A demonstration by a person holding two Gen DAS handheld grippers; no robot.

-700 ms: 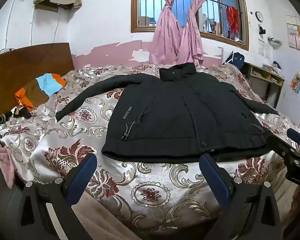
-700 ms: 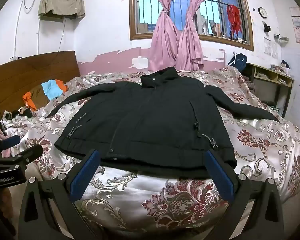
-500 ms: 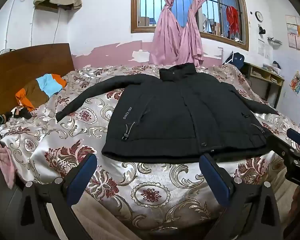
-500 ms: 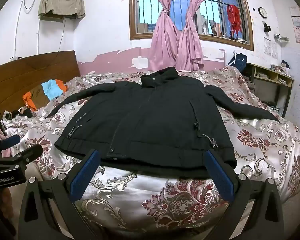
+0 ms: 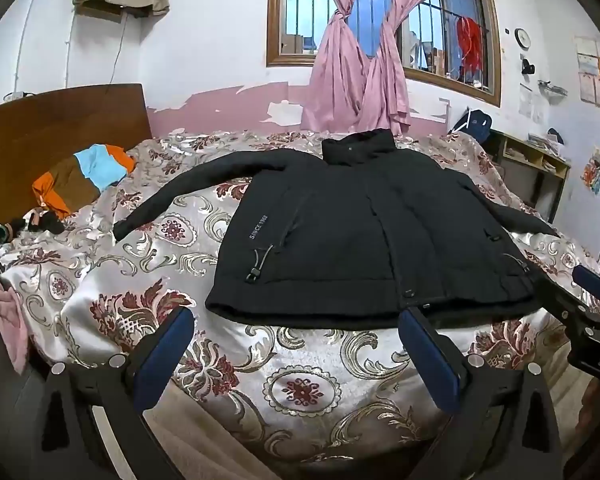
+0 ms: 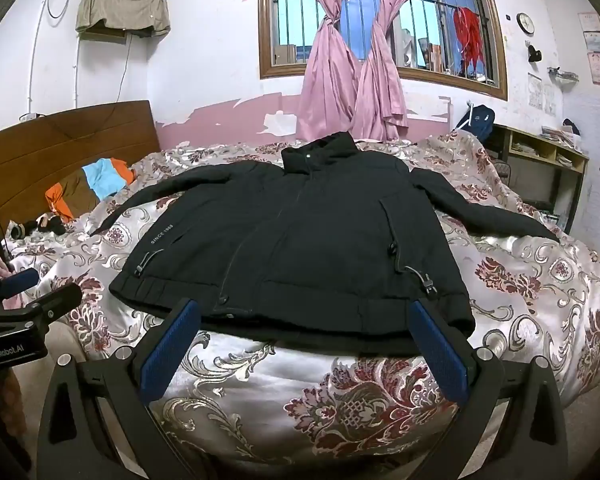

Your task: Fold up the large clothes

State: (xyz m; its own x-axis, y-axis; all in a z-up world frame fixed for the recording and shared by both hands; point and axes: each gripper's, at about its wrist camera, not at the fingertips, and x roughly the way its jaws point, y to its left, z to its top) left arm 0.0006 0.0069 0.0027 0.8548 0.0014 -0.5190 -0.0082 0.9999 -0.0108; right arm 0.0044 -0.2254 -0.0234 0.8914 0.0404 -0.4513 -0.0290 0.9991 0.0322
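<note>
A black padded jacket (image 5: 364, 232) (image 6: 300, 240) lies flat and front-up on the bed, collar towards the window, both sleeves spread outwards. My left gripper (image 5: 296, 344) hovers open just short of the hem, near its left half, with only bedspread between its blue pads. Over the hem's right half my right gripper (image 6: 304, 340) is open too, its fingertips overlapping the hem in the picture; I cannot tell whether they touch it. Each gripper shows at the edge of the other's view, the right gripper (image 5: 592, 312) and the left gripper (image 6: 24, 300).
The bed carries a shiny floral bedspread (image 5: 300, 388) and a wooden headboard (image 5: 52, 140) at the left. Orange, brown and blue clothes (image 5: 80, 176) lie by the headboard. Pink curtains (image 5: 360, 60) hang at the window; a shelf unit (image 5: 536, 164) stands at the right.
</note>
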